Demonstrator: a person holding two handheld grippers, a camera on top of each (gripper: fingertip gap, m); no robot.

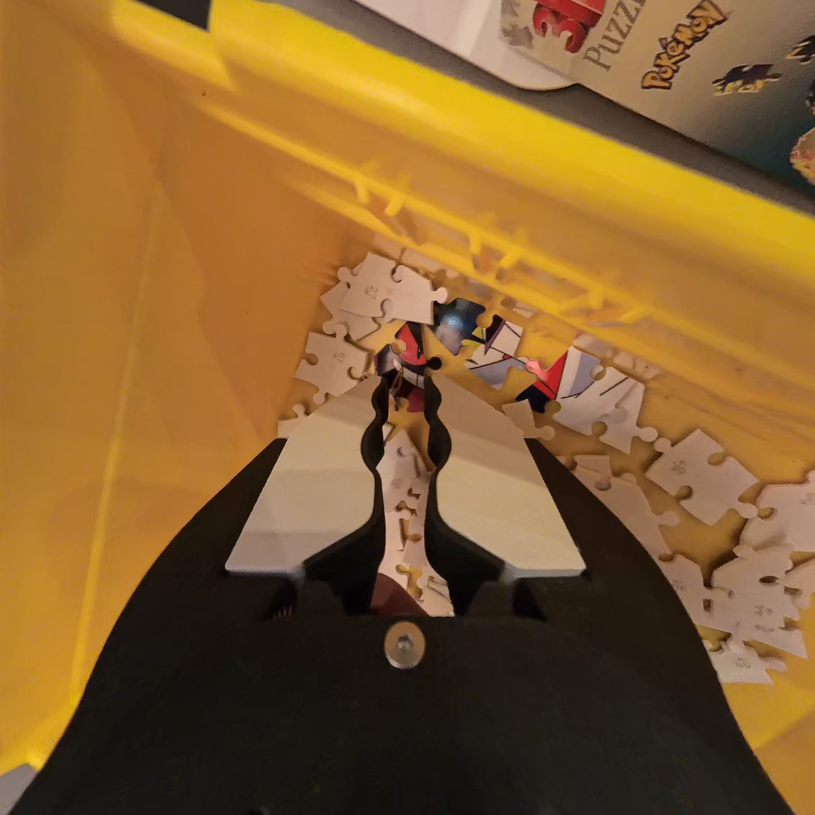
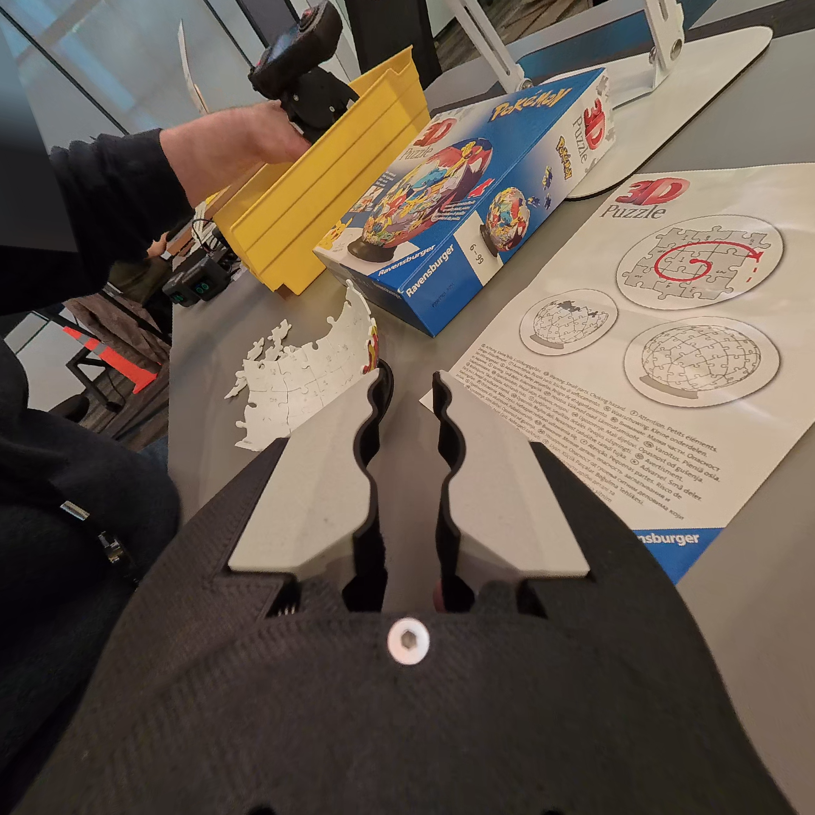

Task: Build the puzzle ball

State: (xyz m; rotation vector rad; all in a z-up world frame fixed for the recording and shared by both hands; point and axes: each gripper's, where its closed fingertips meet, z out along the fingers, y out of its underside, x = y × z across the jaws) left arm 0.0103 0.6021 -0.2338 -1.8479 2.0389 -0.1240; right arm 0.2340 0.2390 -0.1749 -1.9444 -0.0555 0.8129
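Puzzle ball's curved white half-built shell point(image 2: 308, 375) sat at eleven o'clock of the slightly spread right gripper point(image 2: 408, 383); left gripper point(image 1: 408, 383), narrowly parted, probed loose jigsaw pieces point(image 1: 701, 480) inside the yellow plastic bin point(image 1: 132, 308).

The puzzle ball point(image 2: 308, 375) was only partly built. It was a curved shell of joined pieces, open like a bowl, and it sat on the grey bench point(image 2: 749, 661) just in front of the blue puzzle box. Its inside was plain white, and a bit of its bright outside showed at one edge. Its rim was bumpy with knobs sticking out. The loose puzzle pieces point(image 1: 688, 485) lay in a heap at the bottom of the yellow bin point(image 1: 441, 132). Most lay white side up, and a few showed red, blue and yellow pictures.
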